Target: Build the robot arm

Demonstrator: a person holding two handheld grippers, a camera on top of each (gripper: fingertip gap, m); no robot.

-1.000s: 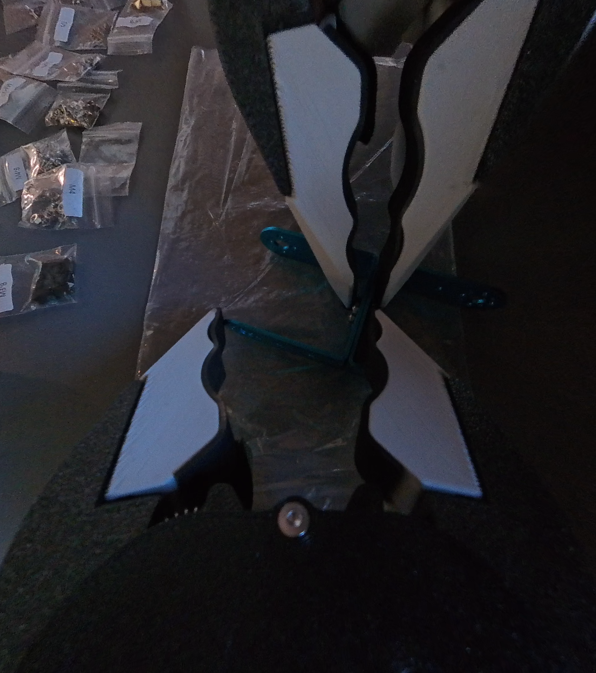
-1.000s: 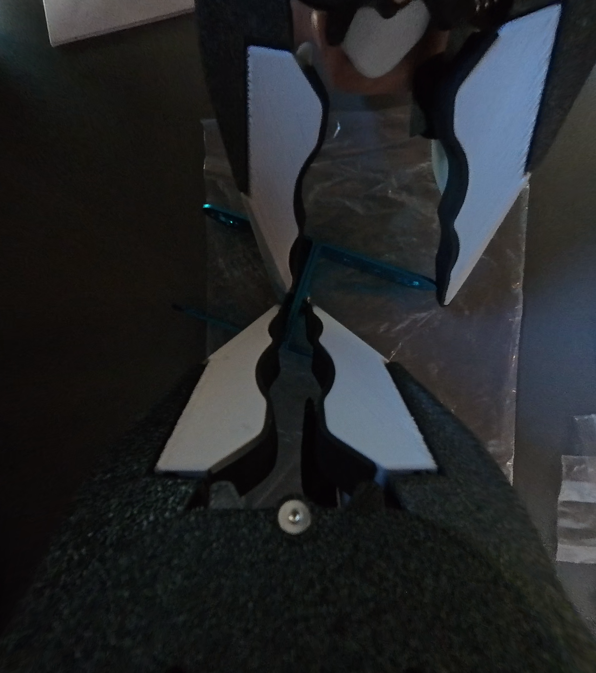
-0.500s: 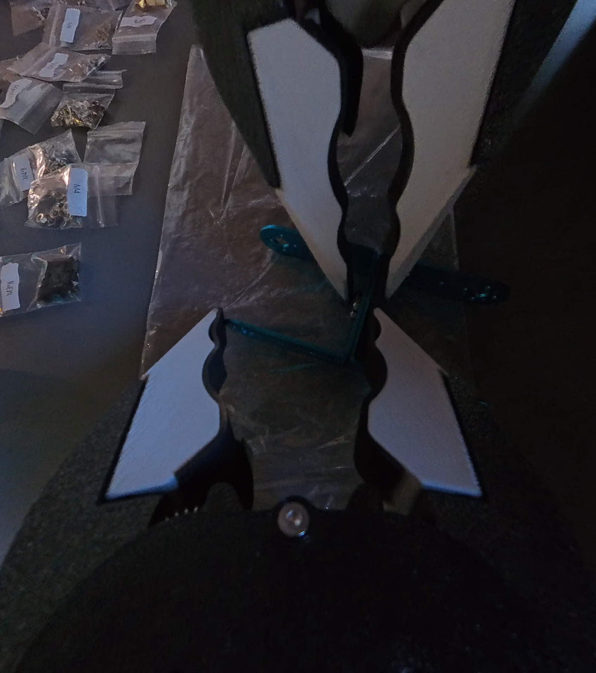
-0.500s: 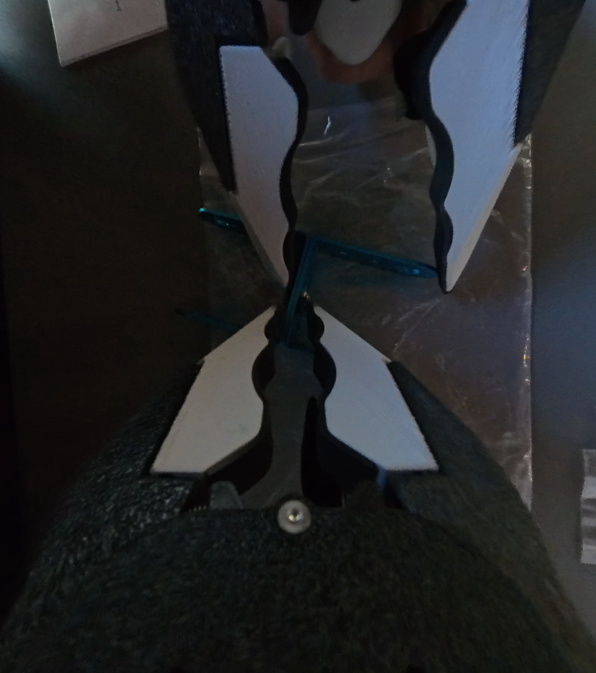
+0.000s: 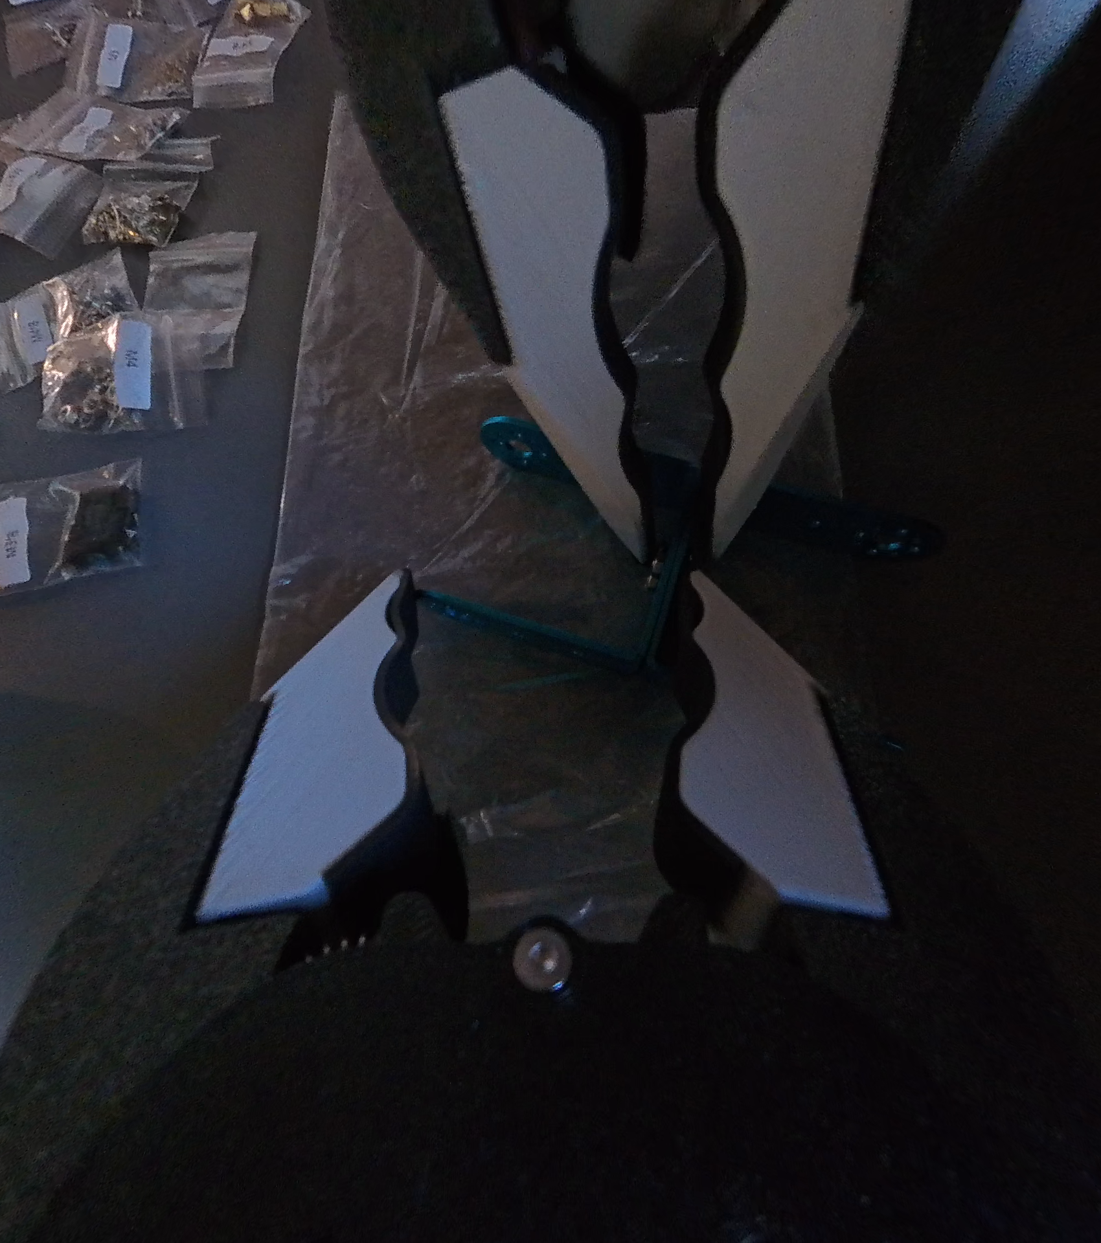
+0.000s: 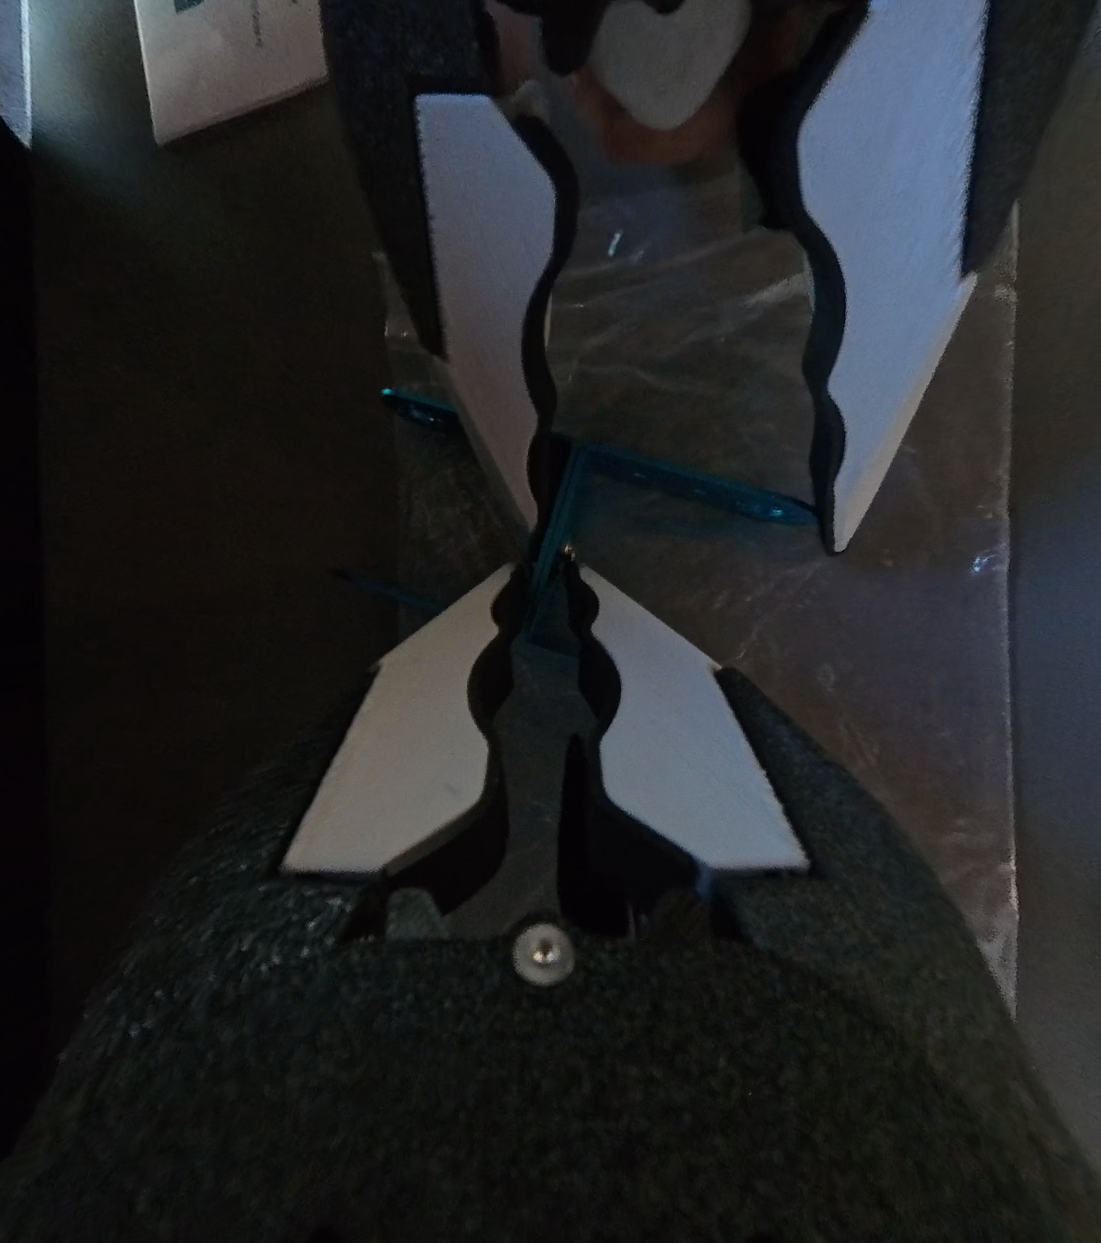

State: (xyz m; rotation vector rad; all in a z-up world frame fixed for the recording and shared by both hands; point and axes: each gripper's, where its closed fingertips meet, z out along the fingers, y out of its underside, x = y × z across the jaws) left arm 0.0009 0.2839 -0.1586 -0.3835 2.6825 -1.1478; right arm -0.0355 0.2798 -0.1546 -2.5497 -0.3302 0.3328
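In the left wrist view the left claw (image 5: 548,585) is spread over a clear plastic sheet (image 5: 366,417) on the dark desk (image 5: 97,706). At frame centre the right claw (image 6: 551,565) pinches the upright leg of a teal metal bracket (image 6: 682,481). Small labelled bags (image 5: 90,383) lie upper left.

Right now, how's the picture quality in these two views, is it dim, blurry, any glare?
Left wrist view: dim and slightly soft, darkest at right; the clear plastic sheet glints, and the small parts bags catch light. Right wrist view: darker and blurrier, black at left, sheen on the same sheet; the teal bracket stays visible.
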